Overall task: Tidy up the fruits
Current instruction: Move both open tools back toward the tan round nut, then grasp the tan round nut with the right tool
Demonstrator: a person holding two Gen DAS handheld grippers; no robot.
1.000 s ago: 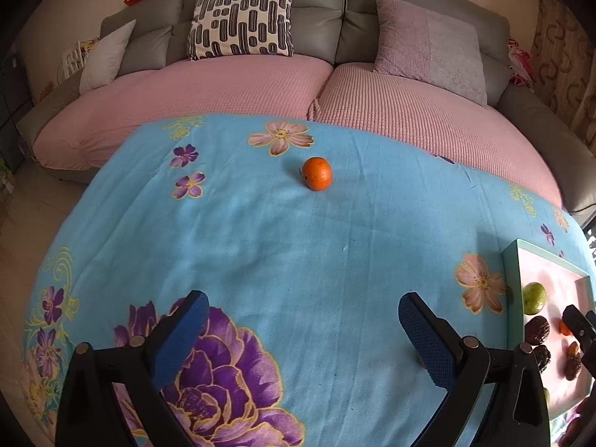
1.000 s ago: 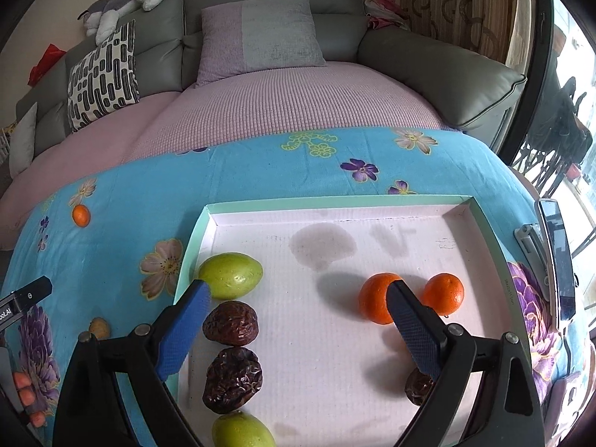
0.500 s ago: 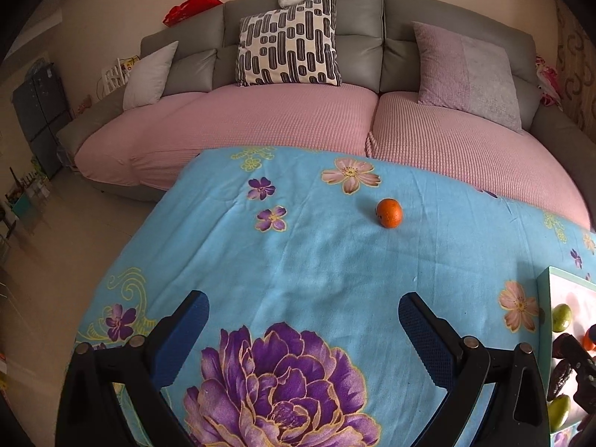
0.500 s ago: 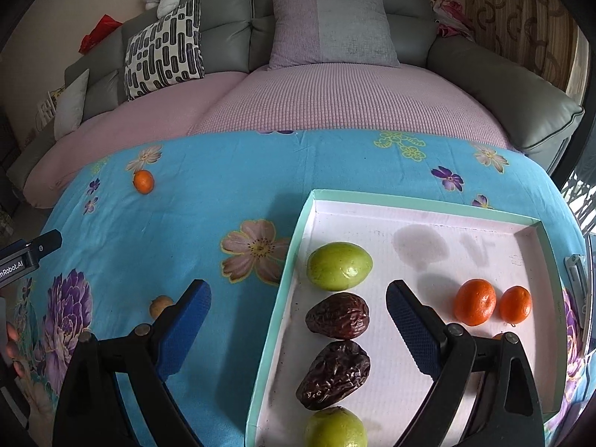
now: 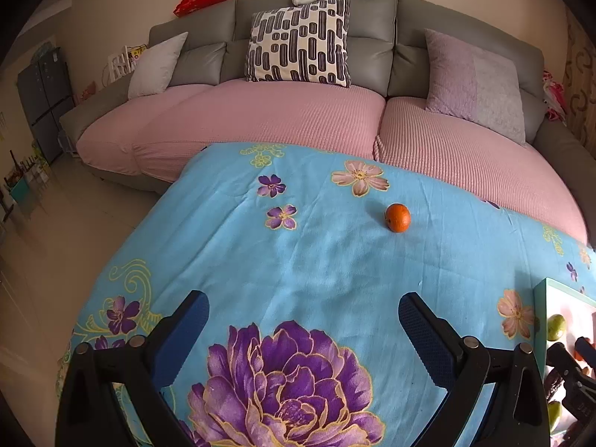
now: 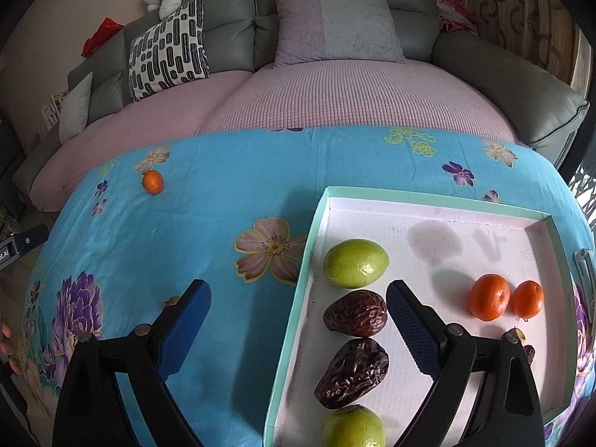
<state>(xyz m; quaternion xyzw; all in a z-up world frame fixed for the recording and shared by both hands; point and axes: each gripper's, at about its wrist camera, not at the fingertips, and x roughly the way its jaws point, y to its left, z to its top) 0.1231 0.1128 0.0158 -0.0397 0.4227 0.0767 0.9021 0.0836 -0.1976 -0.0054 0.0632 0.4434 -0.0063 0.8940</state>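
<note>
Left gripper (image 5: pixel 303 316) fingers apart, empty, above the blue floral cloth (image 5: pixel 335 260). Lone orange (image 5: pixel 398 217) on the cloth ahead, slightly right, well apart from the fingers. Right gripper (image 6: pixel 298 305) fingers apart, empty, straddling the tray's (image 6: pixel 309 238) left wall. In the tray: green fruit (image 6: pixel 355 263), two dates (image 6: pixel 355 313) (image 6: pixel 353 372), second green fruit (image 6: pixel 354 426) in a column at left; two oranges (image 6: pixel 488 297) (image 6: pixel 527 298) touching at right. Small brown fruit (image 6: pixel 172 301) on the cloth, partly hidden behind the right gripper's left finger. Sofa (image 5: pixel 260 119) behind.

blue floral tablecloth (image 5: pixel 335 260), orange tangerine (image 5: pixel 398 217)
</note>
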